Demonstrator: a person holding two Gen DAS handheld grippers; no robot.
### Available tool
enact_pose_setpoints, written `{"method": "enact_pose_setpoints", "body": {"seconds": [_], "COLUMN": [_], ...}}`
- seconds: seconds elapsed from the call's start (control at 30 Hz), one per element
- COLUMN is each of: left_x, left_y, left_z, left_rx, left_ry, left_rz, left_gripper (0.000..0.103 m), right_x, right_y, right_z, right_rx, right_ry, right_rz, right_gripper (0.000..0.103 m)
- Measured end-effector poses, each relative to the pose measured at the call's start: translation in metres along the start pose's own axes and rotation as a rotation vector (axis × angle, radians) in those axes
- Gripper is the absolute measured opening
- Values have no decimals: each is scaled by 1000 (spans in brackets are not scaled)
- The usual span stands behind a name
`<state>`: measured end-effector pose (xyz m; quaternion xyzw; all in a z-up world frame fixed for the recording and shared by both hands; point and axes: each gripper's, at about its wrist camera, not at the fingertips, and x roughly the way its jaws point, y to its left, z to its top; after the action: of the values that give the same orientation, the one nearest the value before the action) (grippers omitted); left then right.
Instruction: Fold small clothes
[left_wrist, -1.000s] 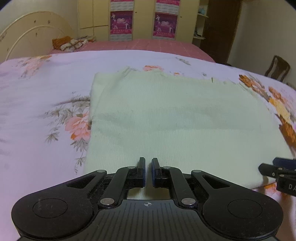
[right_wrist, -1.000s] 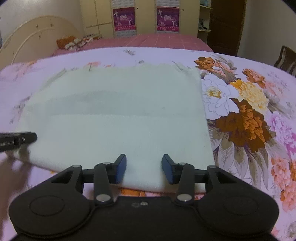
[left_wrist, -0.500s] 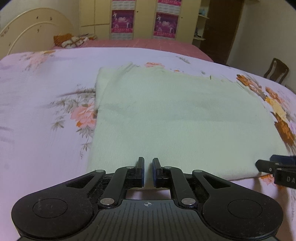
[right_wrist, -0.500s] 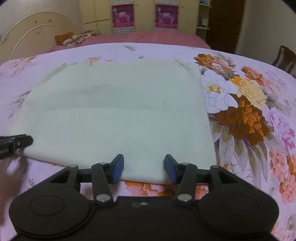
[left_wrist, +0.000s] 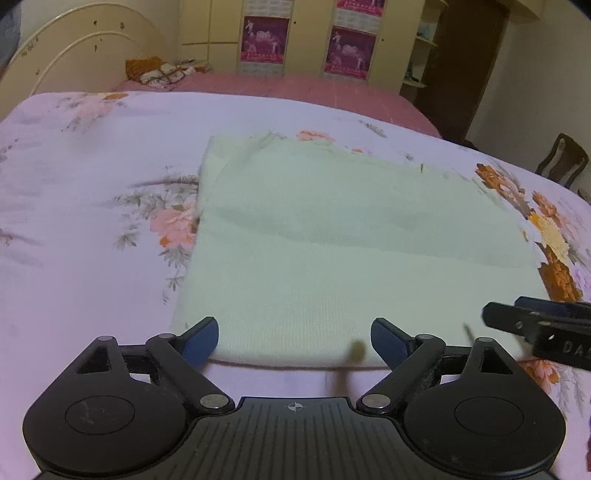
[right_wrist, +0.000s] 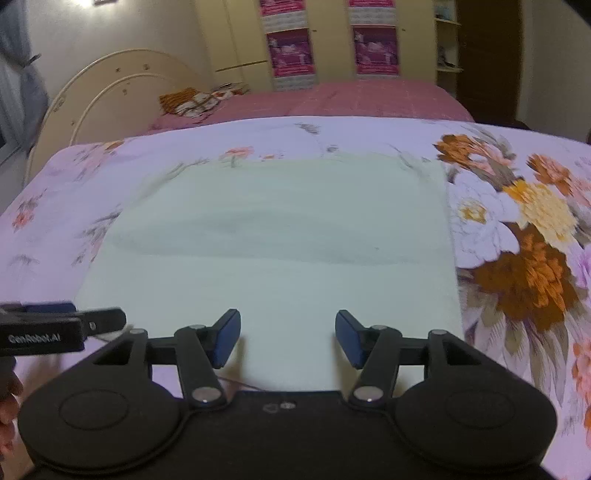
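A pale green folded cloth (left_wrist: 332, 240) lies flat on the floral bedspread (left_wrist: 92, 206); it also shows in the right wrist view (right_wrist: 277, 251). My left gripper (left_wrist: 294, 341) is open and empty, its blue pads over the cloth's near edge at its left part. My right gripper (right_wrist: 288, 338) is open and empty above the cloth's near edge, towards its right part. The right gripper shows at the right edge of the left wrist view (left_wrist: 535, 325). The left gripper shows at the left of the right wrist view (right_wrist: 62, 325).
The floral bedspread (right_wrist: 517, 240) spreads to both sides of the cloth. A pink bed (left_wrist: 277, 85) with a cream headboard (left_wrist: 85, 55) stands behind. Yellow wardrobes (left_wrist: 306, 37) line the back wall. A wooden chair (left_wrist: 561, 158) is at the far right.
My left gripper has opened wide; it was shut before. Both grippers have drawn back and risen a little from the cloth's near edge. The cloth lies still.
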<state>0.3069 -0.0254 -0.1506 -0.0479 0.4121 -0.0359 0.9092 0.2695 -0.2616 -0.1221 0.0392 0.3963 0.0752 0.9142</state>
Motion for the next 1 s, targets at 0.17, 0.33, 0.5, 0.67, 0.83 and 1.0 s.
{"method": "enact_pose_setpoints", "body": {"seconds": [0.17,0.33,0.5,0.67,0.83,1.0], "left_x": [-7,-13,-12,-2,16,35], "left_y": [5,12,22,43,55,59], "left_z": [-2,-7,-14,-29,-39,-38], "left_rx": [-85,-154,-235,-433,-568,-640], "left_ry": [11,25,46,57,-38,-144], "left_rz": [-7,-9,-22,-79,-158,-209], "left_gripper": [89,89,89,78,73,73], "right_x": [2,2,4,5,6,19], "right_y": [-3,-3,2,1,-2,4], "right_z": [-5,-4,-4,-5,-5,-4], "right_rx": [18,15,4,27,46,21], "right_ry": [11,10,8,5,-6,-9], "right_rz": [33,48,67,70,55,35], "right_gripper": [57,58,58,58,58,58]}}
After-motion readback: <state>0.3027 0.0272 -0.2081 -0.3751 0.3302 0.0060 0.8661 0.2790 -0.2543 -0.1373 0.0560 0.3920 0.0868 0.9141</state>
